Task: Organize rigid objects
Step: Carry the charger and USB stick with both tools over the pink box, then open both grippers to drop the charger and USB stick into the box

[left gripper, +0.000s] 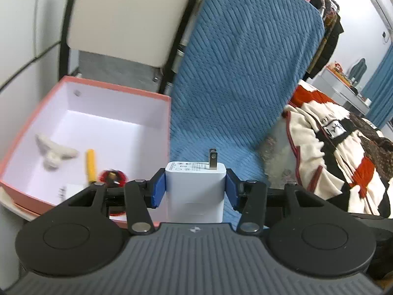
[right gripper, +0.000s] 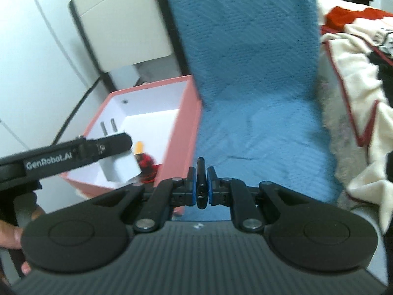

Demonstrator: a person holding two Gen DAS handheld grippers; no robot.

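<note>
- The left gripper point(left gripper: 195, 186) is clenched on a white plastic wall charger with two metal prongs point(left gripper: 195, 184); the blue pads press its two flat sides and the prongs point forward, away from the camera.
- The charger looks light and stiff, with smooth and somewhat slippery faces — I judge the flat sides the right place to hold it, never the thin prongs. Small grey printing is on its front face, too small to read.
- The right gripper point(right gripper: 202, 186) is clamped on a small, thin black object point(right gripper: 201, 184), held edge-on; what it is I cannot tell. It also seems rigid and light.
- In the right wrist view, the left gripper's side carries the white writing "GenRobot.AI".
- Just beyond, to the left, is an open pink cardboard box with white inside point(left gripper: 157, 97). In it lie a white fuzzy figure point(left gripper: 55, 153), a yellow stick-shaped item point(left gripper: 90, 166) and a red-and-black round thing point(left gripper: 113, 175).
- Farther is a blue ribbed blanket point(left gripper: 245, 73) — both grippers hover above it.
</note>
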